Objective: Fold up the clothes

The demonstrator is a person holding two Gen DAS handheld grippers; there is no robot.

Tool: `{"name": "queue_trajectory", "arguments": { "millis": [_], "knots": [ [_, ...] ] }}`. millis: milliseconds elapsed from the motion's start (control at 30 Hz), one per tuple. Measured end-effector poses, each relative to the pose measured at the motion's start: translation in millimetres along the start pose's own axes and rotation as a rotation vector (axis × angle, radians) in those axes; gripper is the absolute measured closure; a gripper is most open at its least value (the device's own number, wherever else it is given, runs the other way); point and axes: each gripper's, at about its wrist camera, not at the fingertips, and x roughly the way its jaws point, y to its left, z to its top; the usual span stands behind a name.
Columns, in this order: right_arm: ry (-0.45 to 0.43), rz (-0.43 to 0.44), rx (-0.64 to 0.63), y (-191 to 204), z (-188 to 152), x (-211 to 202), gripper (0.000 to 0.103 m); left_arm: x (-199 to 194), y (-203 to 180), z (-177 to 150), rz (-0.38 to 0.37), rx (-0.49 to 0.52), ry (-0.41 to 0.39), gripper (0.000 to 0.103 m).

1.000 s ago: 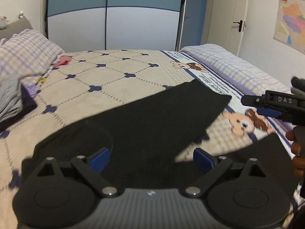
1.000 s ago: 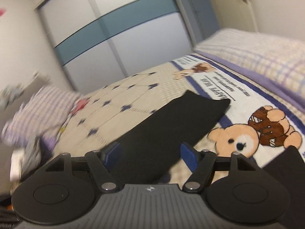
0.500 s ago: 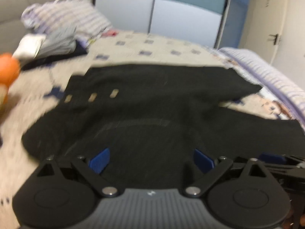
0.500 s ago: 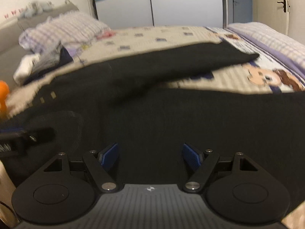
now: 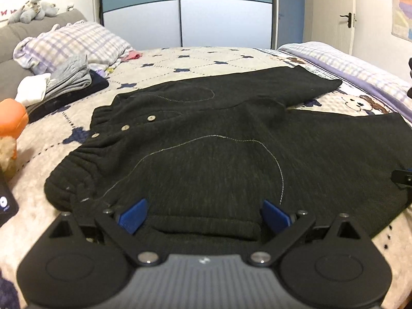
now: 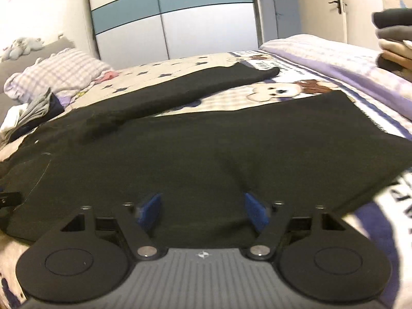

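A black pair of trousers (image 5: 206, 154) lies spread flat on the patterned bedspread (image 5: 180, 67), with its elastic waistband and three buttons at the left and its legs running right. My left gripper (image 5: 204, 213) is low at the near edge by the waistband, jaws wide apart, with a fold of the black fabric lying between the blue pads untouched. My right gripper (image 6: 203, 209) is at the near edge of the trousers (image 6: 206, 149) further along the leg. Its jaws are closing, fabric lies between them, and the pads stand clear of it.
A checked pillow (image 5: 72, 43) and a pile of grey and dark clothes (image 5: 69, 79) lie at the left. An orange object (image 5: 11, 118) stands at the left edge. A stack of folded clothes (image 6: 394, 41) sits on the right. A wardrobe (image 5: 185, 13) stands behind the bed.
Both grippers have come down and in to the near edge of the trousers, and the left view has swung toward the waistband. The right jaws have narrowed a little.
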Motion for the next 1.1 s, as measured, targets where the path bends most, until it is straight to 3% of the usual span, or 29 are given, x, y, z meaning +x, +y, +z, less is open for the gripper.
{"name": "queue_trajectory", "arguments": {
  "millis": [67,133,267,367,500,667,833,967,1100],
  "knots": [
    [0.000,-0.090,0.018,-10.9,0.3,-4.8,0.027,-3.8,2.9,1.4,0.007,-0.009,0.020,0.005],
    [-0.013,-0.158,0.035,-25.7,-1.5,-9.4,0.027,-7.7,8.1,2.4,0.006,-0.042,0.032,0.005],
    [-0.024,-0.112,0.117,-41.3,1.7,-18.7,0.027,-13.4,16.1,5.6,0.013,-0.095,0.016,0.005],
    [-0.049,-0.128,0.062,-27.6,2.4,-17.1,0.025,-9.3,19.1,7.9,0.028,-0.111,0.003,0.004],
    [-0.014,-0.123,0.017,-12.6,-3.8,-2.3,0.023,3.3,17.6,8.6,0.049,-0.098,0.038,0.004],
    [-0.037,-0.186,-0.062,3.9,-7.8,6.8,0.019,1.8,13.9,11.4,0.070,-0.077,0.036,0.004],
    [-0.074,-0.040,-0.047,18.6,2.1,7.9,0.021,2.5,14.2,14.7,0.096,-0.072,0.022,0.004],
    [-0.006,0.083,-0.035,35.4,0.6,22.4,0.025,7.8,10.8,15.6,0.099,-0.066,0.028,0.004],
    [-0.031,0.076,-0.153,55.1,-7.8,18.9,0.026,9.3,6.6,16.8,0.108,-0.050,0.026,0.004]
  ]
}}
